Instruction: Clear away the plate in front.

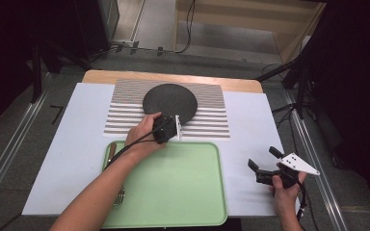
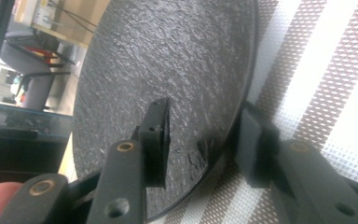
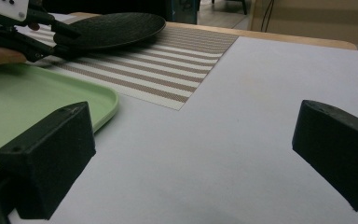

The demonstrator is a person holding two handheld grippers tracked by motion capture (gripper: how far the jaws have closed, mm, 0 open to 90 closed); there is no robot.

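Left gripper (image 1: pixel 176 126) stands at the 6 o'clock rim of the plate (image 1: pixel 169 102). In the left gripper view its jaws straddle that rim, one over the plate's (image 2: pixel 168 70) textured top, the other outside and below the edge against the mat (image 2: pixel 307 84). A gap shows on both sides; the gripper (image 2: pixel 205 144) is released, not yet clenched on anything.

The plate lies on the striped mat (image 1: pixel 212 120) at the tabletop's (image 1: pixel 77 144) 12 o'clock side, just beyond the green tray (image 1: pixel 183 192).

Right gripper (image 1: pixel 265 166) is held at about 4 o'clock, well apart from the plate, jaws wide and empty over the white sheet (image 3: pixel 242 140).

Judgement: the step in hand is taking hold of the plate's rim. To do it well, push the lower jaw fully under the edge before closing, close squarely across the rim, and lift level, since a dark, shallow plate held at one edge may tilt or slip. The mat may drag along if pinched with it.

Limits of view: whether the lower jaw is truly under the rim or merely beside it cannot be told. A fork (image 1: pixel 119 196) lies at the tray's 8 o'clock edge, partly behind the forearm; a brown object (image 1: pixel 111 153) near it is too small to identify.
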